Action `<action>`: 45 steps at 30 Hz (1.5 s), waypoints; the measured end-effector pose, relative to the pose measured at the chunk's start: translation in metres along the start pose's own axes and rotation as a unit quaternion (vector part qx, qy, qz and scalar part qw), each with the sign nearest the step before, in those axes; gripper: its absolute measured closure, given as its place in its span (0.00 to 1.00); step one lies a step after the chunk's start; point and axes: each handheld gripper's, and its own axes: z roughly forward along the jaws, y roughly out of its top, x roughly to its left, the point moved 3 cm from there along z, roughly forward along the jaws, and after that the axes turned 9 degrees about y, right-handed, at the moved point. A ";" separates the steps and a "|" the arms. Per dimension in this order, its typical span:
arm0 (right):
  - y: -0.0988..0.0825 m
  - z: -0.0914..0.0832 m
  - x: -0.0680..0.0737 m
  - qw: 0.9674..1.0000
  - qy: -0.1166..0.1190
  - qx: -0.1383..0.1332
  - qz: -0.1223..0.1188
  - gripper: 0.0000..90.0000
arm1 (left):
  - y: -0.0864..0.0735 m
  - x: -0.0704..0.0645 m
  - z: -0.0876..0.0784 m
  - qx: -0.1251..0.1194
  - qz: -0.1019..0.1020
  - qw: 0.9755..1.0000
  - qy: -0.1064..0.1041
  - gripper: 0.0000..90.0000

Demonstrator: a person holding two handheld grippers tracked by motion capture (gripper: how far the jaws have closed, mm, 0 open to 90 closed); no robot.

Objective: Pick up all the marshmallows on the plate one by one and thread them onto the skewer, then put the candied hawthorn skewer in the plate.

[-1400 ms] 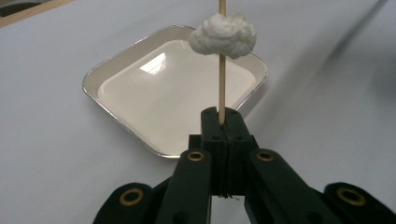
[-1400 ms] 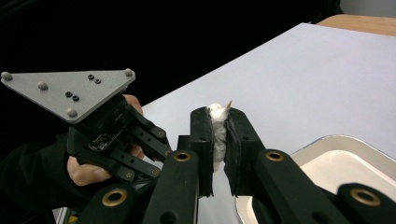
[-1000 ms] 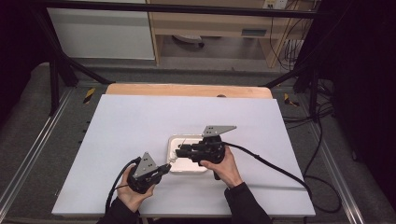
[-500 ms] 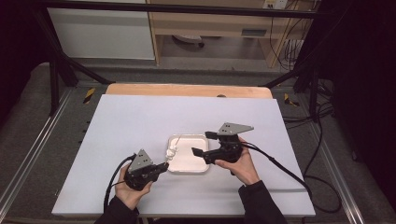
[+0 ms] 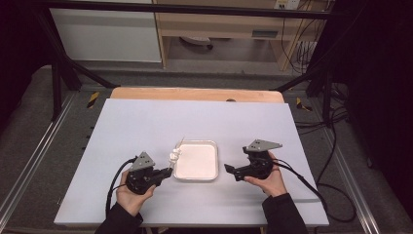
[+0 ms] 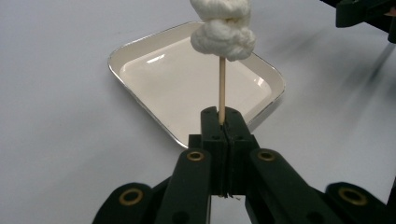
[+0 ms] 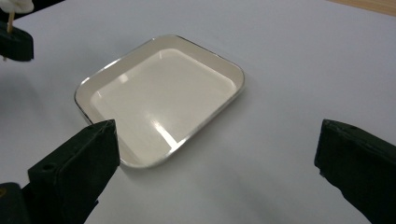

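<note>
A thin wooden skewer (image 6: 222, 88) carries white fluffy lumps (image 6: 224, 28) near its top. My left gripper (image 6: 222, 116) is shut on the skewer's lower end and holds it over the left edge of a shallow white tray (image 5: 210, 146). From above, the left gripper (image 5: 167, 171) sits at the tray's near left corner, with the lumps (image 5: 174, 156) above the rim. My right gripper (image 5: 233, 171) is just right of the tray and points at it. Its jaws have just been opening, and the right gripper (image 7: 215, 140) is now open wide with nothing between the jaws.
The tray (image 7: 243, 77) lies on a white table top (image 5: 146, 122). A wooden board (image 5: 195, 93) runs along the far edge. Black cables (image 5: 302, 178) trail from both grippers toward the near edge. Dark frame rails flank the table.
My right gripper has drawn back to the right, off the tray and away from the skewer, and its jaws have spread wide. The left gripper has kept the skewer almost still.
</note>
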 end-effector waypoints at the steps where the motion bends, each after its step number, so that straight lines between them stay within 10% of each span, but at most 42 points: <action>1: -0.003 -0.003 -0.002 1.000 -0.001 -0.001 -0.002 0.01 | 0.001 0.001 0.000 0.001 -0.002 1.000 0.001 0.99; 20: -0.053 -0.038 -0.027 1.000 -0.017 0.012 0.014 0.01 | 0.035 0.008 0.015 0.057 -0.015 0.998 0.027 0.98; 45: -0.069 -0.053 -0.036 0.999 -0.025 0.007 0.029 0.01 | 0.034 -0.016 0.093 0.183 -0.010 0.980 0.071 0.98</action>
